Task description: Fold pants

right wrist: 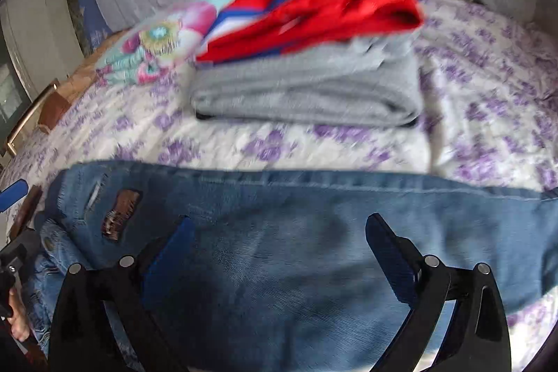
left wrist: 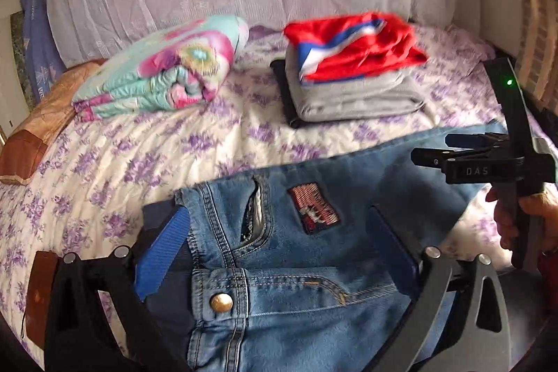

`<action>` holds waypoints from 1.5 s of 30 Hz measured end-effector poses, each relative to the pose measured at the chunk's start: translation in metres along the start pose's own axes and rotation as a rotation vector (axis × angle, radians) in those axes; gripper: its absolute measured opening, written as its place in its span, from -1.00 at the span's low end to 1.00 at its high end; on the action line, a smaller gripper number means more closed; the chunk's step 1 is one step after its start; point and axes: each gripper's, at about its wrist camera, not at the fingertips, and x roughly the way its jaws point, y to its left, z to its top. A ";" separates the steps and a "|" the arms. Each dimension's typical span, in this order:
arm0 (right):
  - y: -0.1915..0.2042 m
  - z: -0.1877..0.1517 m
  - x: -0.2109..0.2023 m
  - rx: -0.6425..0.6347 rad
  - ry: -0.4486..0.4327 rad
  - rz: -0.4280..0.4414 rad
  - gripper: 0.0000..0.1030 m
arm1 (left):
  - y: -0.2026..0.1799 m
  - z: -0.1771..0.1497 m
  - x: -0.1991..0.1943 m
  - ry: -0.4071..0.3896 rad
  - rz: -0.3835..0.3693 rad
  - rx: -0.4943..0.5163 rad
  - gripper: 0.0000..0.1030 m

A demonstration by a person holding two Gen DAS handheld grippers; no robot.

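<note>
Left wrist view: the jeans point(left wrist: 314, 267) lie flat across the near edge of the bed point(left wrist: 139, 156), waistband between the left gripper point(left wrist: 275, 232)'s released jaws. The right gripper point(right wrist: 279, 232) hovers, jaws spread, over the leg, likely lining up a fold. Folded clothes point(left wrist: 352, 82) are stacked farther back.

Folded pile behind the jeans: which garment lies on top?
The red garment with the blue and white stripe tops the pile. The grey one lies folded under it, and a dark piece sits lowest, only its edge visible.
</note>
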 end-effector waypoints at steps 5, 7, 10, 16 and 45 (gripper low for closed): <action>0.022 -0.019 0.010 -0.099 -0.015 -0.101 0.93 | 0.027 -0.022 0.070 0.109 -0.062 -0.114 0.92; 0.010 -0.016 0.008 -0.058 -0.014 -0.041 0.93 | 0.030 -0.027 0.078 0.127 -0.071 -0.126 0.91; -0.004 -0.018 -0.012 0.034 -0.094 -0.029 0.93 | 0.030 -0.029 0.071 0.079 -0.064 -0.136 0.91; 0.006 -0.030 -0.068 0.040 -0.317 0.117 0.93 | 0.054 -0.044 0.025 -0.025 -0.065 -0.257 0.90; 0.034 -0.037 -0.005 -0.114 0.011 0.164 0.93 | 0.157 -0.022 0.085 0.185 -0.314 -0.315 0.91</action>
